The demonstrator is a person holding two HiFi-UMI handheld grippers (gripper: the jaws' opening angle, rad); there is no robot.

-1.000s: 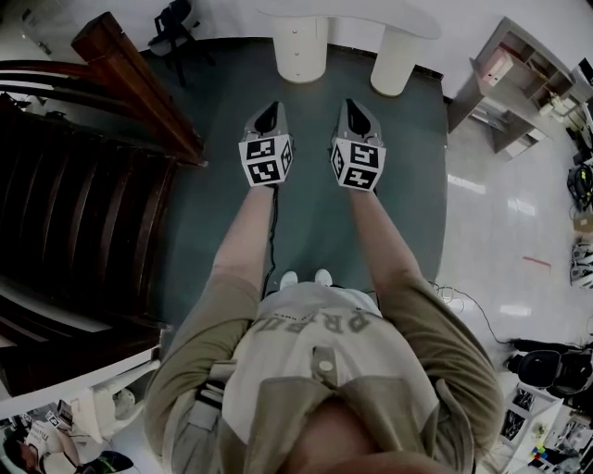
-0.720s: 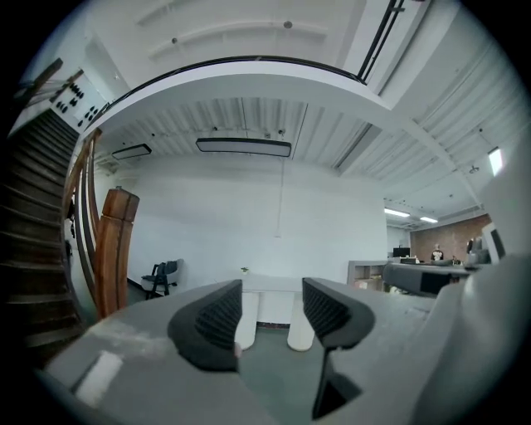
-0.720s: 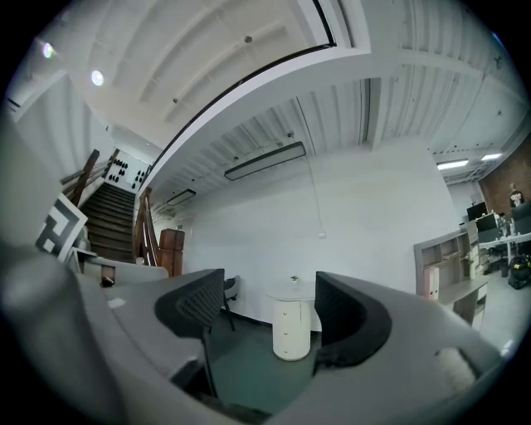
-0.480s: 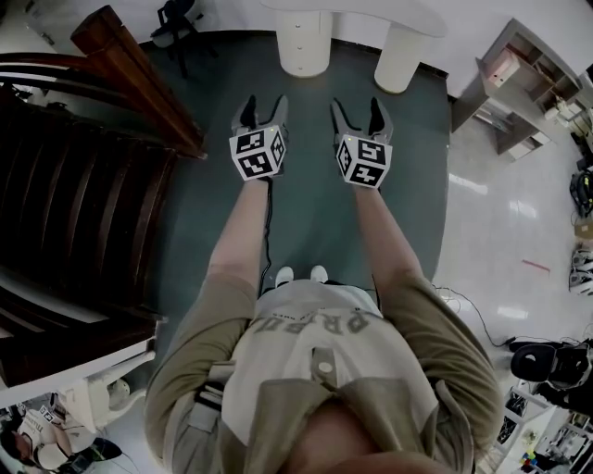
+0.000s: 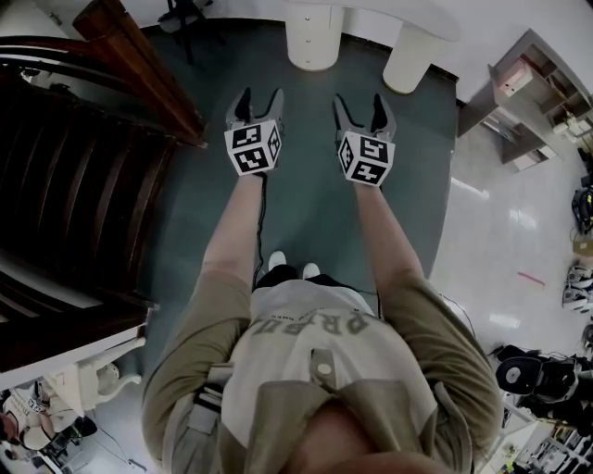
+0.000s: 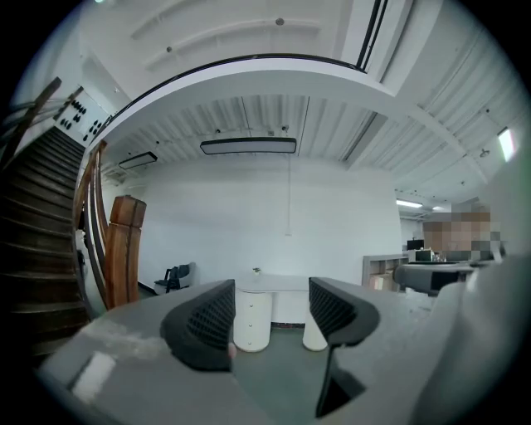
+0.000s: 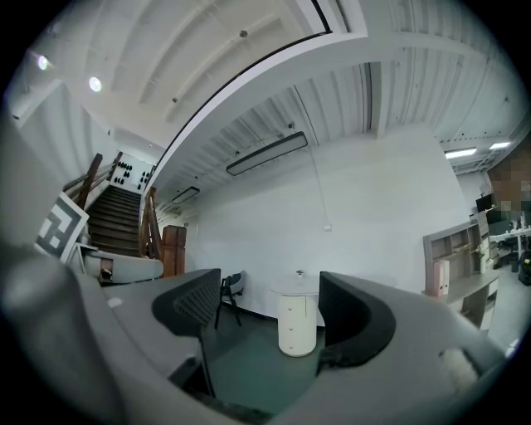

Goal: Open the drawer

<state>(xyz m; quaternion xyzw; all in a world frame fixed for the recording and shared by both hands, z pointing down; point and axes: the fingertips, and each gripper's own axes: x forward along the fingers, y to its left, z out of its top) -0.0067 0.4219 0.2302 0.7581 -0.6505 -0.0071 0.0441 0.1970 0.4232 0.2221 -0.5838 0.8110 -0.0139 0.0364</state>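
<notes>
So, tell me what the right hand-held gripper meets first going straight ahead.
The right hand-held gripper would probably meet the white drawer pedestal first; only green floor shows between.

staircase (image 5: 74,185) far left | drawer unit (image 5: 313,42) ahead, under desk (image 5: 419,16) | shelving (image 5: 530,97) far right

A dark wooden staircase (image 5: 74,185) flanks the green carpet (image 5: 313,218).

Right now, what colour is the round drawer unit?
White; the drawer unit shows best in the right gripper view.
</notes>
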